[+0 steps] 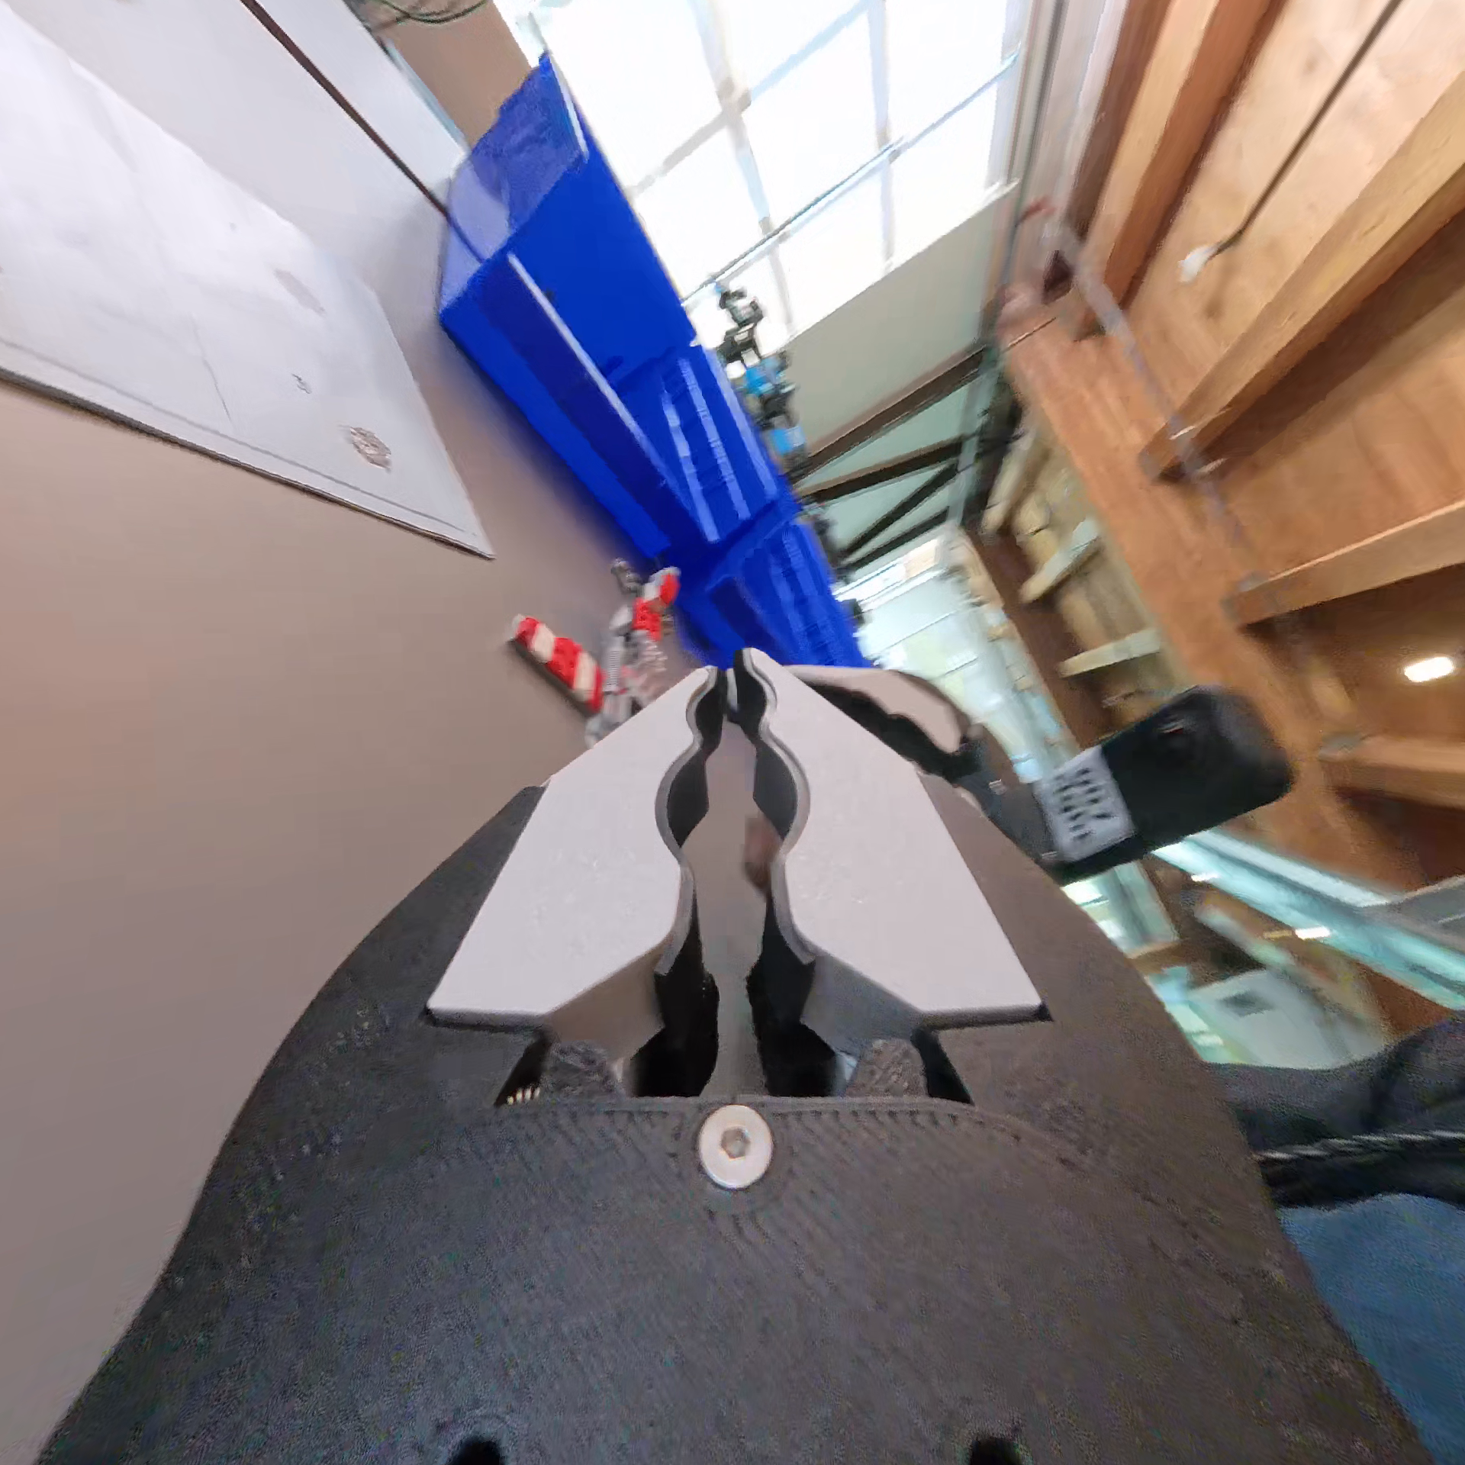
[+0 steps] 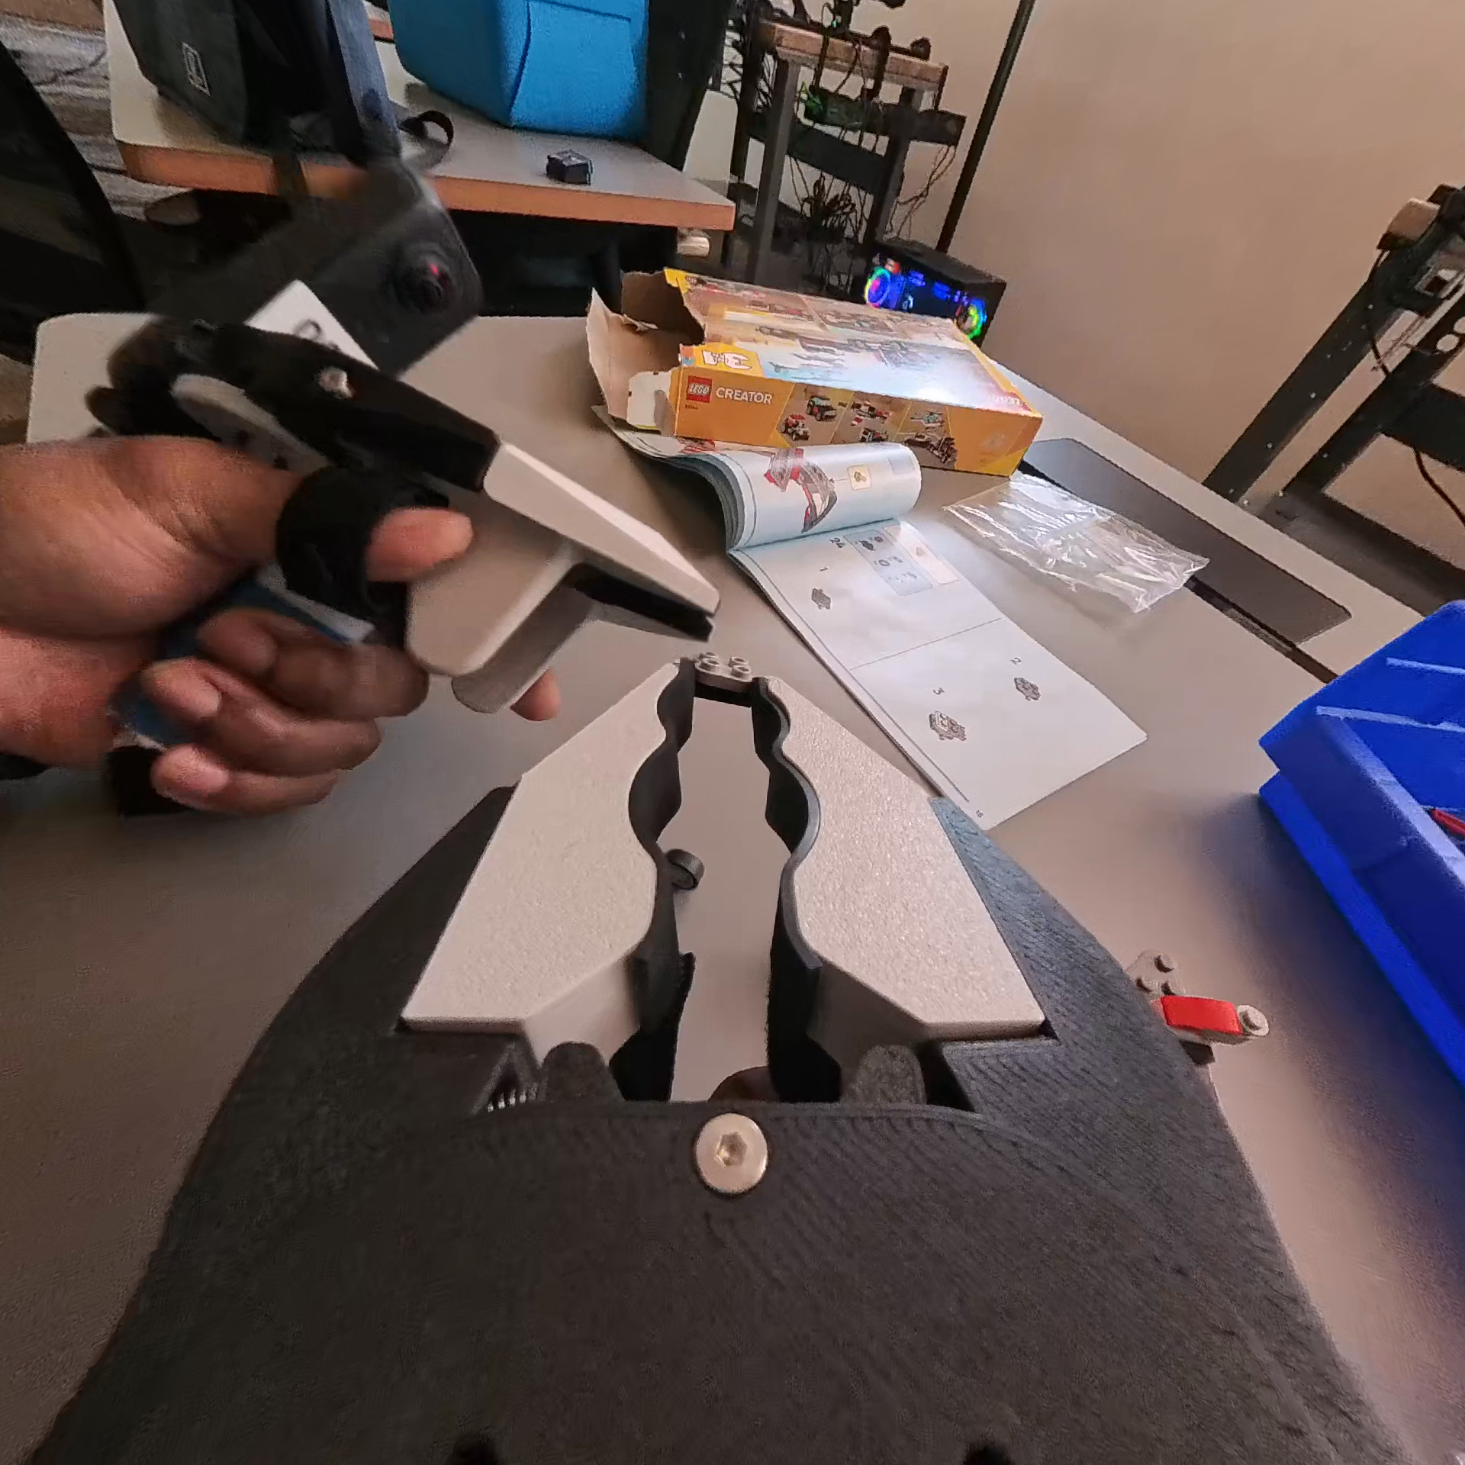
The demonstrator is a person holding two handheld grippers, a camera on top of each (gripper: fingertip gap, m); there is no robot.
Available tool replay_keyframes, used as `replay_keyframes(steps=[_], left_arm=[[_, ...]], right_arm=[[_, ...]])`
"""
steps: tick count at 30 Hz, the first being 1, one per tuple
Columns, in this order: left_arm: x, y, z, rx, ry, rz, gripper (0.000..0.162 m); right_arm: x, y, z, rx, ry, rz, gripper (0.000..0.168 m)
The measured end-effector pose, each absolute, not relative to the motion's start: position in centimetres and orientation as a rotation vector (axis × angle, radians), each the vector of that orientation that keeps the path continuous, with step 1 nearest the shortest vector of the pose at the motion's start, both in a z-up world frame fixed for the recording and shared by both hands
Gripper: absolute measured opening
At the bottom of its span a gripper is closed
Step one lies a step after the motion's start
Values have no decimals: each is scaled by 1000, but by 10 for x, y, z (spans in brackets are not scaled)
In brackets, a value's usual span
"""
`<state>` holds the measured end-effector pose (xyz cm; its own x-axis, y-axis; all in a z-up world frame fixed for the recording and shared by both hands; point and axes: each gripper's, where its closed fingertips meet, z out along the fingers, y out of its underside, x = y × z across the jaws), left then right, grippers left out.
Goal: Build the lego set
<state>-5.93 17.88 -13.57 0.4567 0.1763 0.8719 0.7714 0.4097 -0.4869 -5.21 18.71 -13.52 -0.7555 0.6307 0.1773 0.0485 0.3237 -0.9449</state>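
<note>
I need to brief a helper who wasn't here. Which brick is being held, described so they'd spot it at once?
Start at the open instruction booklet on the grey table. Just before it, the right gripper pinches a small grey studded plate. It alone is off the table.

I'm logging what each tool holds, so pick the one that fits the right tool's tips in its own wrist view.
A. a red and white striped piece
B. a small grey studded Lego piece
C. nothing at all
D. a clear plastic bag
B: in the right wrist view the right tool pinches a small grey studded Lego piece between its tips, while the clear plastic bag lies apart on the table.
</note>
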Motion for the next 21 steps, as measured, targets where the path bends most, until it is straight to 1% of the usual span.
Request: replay_keyframes(steps=[3, 5, 10, 17, 19, 20, 21], left_arm=[[-54, 181, -124, -970, -1036, -679, 15], [-52, 183, -124, -935, -1045, -741, 20], [-50, 187, -126, -887, -1074, -823, 20], [-43, 191, -116, -790, -1030, -957, 22], [-44, 191, -115, -764, -1031, -971, 20], [-44, 191, -115, -756, -1034, -973, 14], [-44, 191, -115, -747, -1034, -976, 13]], right_arm=[[-48, 184, -129, -544, -2033, 1498, 15], [-47, 184, -125, -519, -2002, 1504, 15], [-42, 183, -117, -469, -1954, 1550, 15], [-39, 180, -116, -448, -1945, 1562, 15], [-39, 180, -115, -443, -1942, 1565, 15], [-38, 180, -114, -436, -1938, 1572, 15], [-38, 180, -114, -435, -1938, 1569, 15]])
